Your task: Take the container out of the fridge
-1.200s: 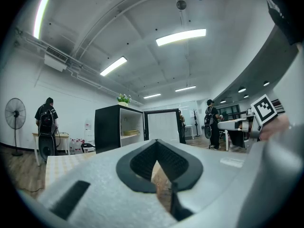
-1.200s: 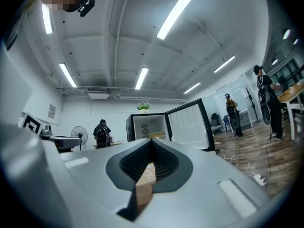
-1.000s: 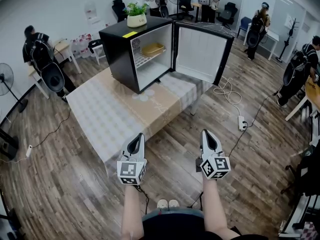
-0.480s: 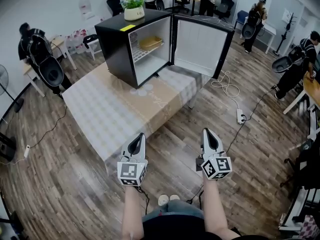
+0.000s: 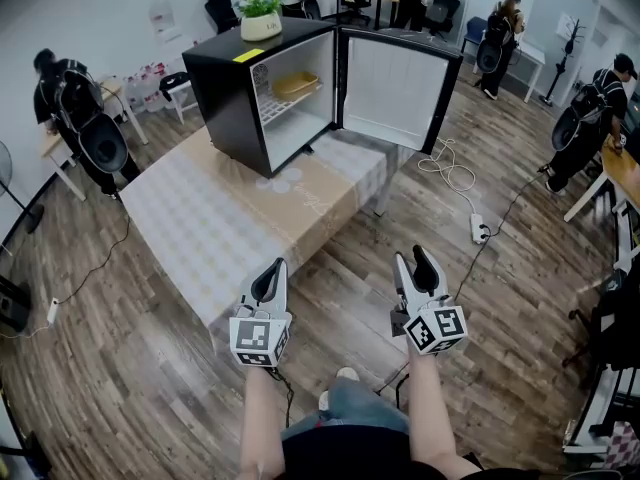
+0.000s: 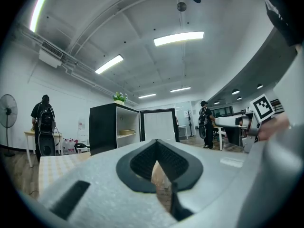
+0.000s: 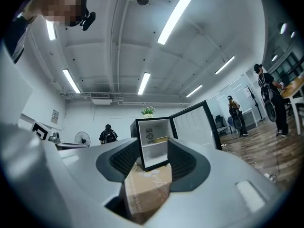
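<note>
A long table (image 5: 225, 230) is seen in the middle of a big office room, standing on a wooden plank floor (image 5: 120, 368). The table is covered by a patterned cloth, grey checked at the near part and beige in a band further away. At its far end a small black fridge (image 5: 232, 103) is placed, and its door (image 5: 396, 90) is swung fully open to the right. The container (image 5: 297, 85), a flat yellowish tray, is found inside the fridge on the upper wire shelf, well apart from both grippers. A white pot with a green plant (image 5: 260, 18) is set on top of the fridge.

On the floor to the right of the table a white cable with a power strip (image 5: 478, 230) is laid. Several persons with backpacks are seen around the room: one at a desk by the left wall (image 5: 72, 103), others at the back (image 5: 498, 36) and at the right edge (image 5: 588, 118). Black office chairs (image 5: 218, 8) are placed along the far wall.

The left gripper (image 5: 273, 268) is held low before the near end of the table, its jaws pressed together with nothing between them. The right gripper (image 5: 414, 260) is held beside it over the floor; its jaws are opening and nothing is gripped between them
</note>
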Demonstrator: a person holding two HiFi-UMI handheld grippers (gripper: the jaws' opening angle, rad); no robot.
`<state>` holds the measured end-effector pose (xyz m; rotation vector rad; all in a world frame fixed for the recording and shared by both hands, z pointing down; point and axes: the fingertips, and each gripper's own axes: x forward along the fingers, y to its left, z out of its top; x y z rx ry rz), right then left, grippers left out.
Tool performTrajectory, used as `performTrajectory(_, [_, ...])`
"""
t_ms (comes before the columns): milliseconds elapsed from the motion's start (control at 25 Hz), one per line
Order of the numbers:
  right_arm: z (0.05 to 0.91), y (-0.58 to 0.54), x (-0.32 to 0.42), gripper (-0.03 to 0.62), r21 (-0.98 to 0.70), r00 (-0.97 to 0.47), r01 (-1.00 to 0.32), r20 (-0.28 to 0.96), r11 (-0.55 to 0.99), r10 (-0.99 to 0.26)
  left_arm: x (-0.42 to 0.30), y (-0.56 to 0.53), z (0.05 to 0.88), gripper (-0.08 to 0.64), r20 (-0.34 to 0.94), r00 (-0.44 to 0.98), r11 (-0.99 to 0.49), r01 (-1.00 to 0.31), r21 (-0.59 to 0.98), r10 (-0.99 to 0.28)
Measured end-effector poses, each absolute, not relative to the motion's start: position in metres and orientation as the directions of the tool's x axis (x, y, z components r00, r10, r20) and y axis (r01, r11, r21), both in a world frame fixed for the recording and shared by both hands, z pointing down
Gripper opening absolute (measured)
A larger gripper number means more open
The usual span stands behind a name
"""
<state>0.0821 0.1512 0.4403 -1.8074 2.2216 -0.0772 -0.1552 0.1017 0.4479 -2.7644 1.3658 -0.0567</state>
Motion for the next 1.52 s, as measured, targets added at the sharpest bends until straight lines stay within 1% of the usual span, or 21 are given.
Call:
performTrajectory(120, [0.434,0.143,0.084,0.223,-0.214,-0.194,-0.949,-0.189,0.233,-0.963,-0.148,0.094,0.443,0.005,-0.001,0.615,-0.614,-0.786,-0.071,-0.788])
performTrajectory(200, [0.432,0.135,0.086,0.244,-0.215,-0.199,-0.947,-0.196,0.24,-0.96,-0.144,0.087,0.441,0.005,-0.006,0.62,-0.618,-0.783,-0.073,-0.785])
performTrajectory(440, [0.428,0.097,0.095,0.28,-0.21,-0.212,-0.943,-0.221,0.259,-0.952,-0.133,0.049,0.437,0.005,-0.028,0.618,-0.614,-0.785,-0.082,-0.786])
performTrajectory(760, [0.441,-0.007,0.125,0.288,-0.221,-0.248,-0.927,-0.248,0.304,-0.936,-0.109,-0.039,0.449,0.005,-0.027,0.58,-0.574,-0.812,-0.108,-0.814])
performTrajectory(920, [0.451,-0.088,0.136,0.29,-0.217,-0.31,-0.907,-0.231,0.36,-0.922,-0.095,-0.106,0.462,0.005,-0.005,0.527,-0.524,-0.846,-0.099,-0.85])
performTrajectory(1160, [0.449,-0.222,0.166,0.29,-0.242,-0.387,-0.866,-0.228,0.437,-0.893,-0.048,-0.222,0.466,0.005,0.015,0.49,-0.489,-0.869,-0.074,-0.872])
performTrajectory(1360, [0.435,-0.309,0.16,0.291,-0.222,-0.481,-0.825,-0.207,0.519,-0.852,-0.036,-0.295,0.455,0.005,0.025,0.426,-0.427,-0.902,-0.063,-0.904])
performTrajectory(1520, [0.43,-0.357,0.151,0.291,-0.202,-0.547,-0.789,-0.199,0.58,-0.813,-0.032,-0.338,0.45,0.005,0.019,0.381,-0.381,-0.923,-0.057,-0.925])
